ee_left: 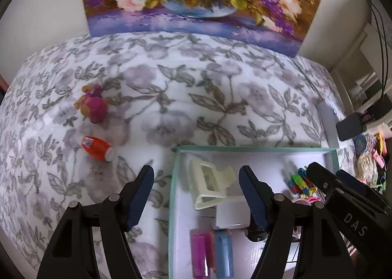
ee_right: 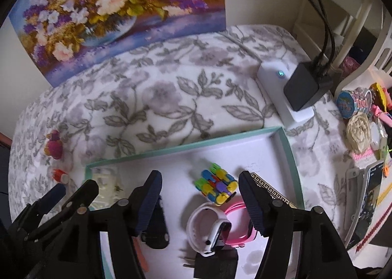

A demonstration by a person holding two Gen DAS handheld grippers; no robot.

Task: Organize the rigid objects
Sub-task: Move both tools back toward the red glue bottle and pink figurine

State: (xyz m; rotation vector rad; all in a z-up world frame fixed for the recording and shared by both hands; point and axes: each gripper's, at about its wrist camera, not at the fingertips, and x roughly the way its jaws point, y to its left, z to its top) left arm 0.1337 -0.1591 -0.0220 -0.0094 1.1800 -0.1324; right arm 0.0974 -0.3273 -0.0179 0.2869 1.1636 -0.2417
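Observation:
A shallow tray with a teal rim [ee_left: 257,148] lies on the floral cloth. In it are a cream hair clip [ee_left: 208,183], a white charger block [ee_left: 230,215], a pink case [ee_left: 201,252] and a blue case [ee_left: 224,252]. My left gripper [ee_left: 196,171] hangs open above the tray's left edge, holding nothing. My right gripper [ee_right: 200,175] is open too, above a colourful block toy [ee_right: 216,187], a white watch [ee_right: 203,225] and a pink watch [ee_right: 238,208]. Outside the tray, on the cloth, lie an orange bottle [ee_left: 96,148] and a pink plush toy [ee_left: 94,105].
A black plug [ee_right: 215,264], a black object [ee_right: 156,227] and a gold-patterned piece [ee_right: 272,188] also lie in the tray. A white power strip with a black adapter [ee_right: 301,88] sits at the back right. A flower painting [ee_right: 117,9] leans at the back. Small clutter [ee_right: 360,129] fills the right edge.

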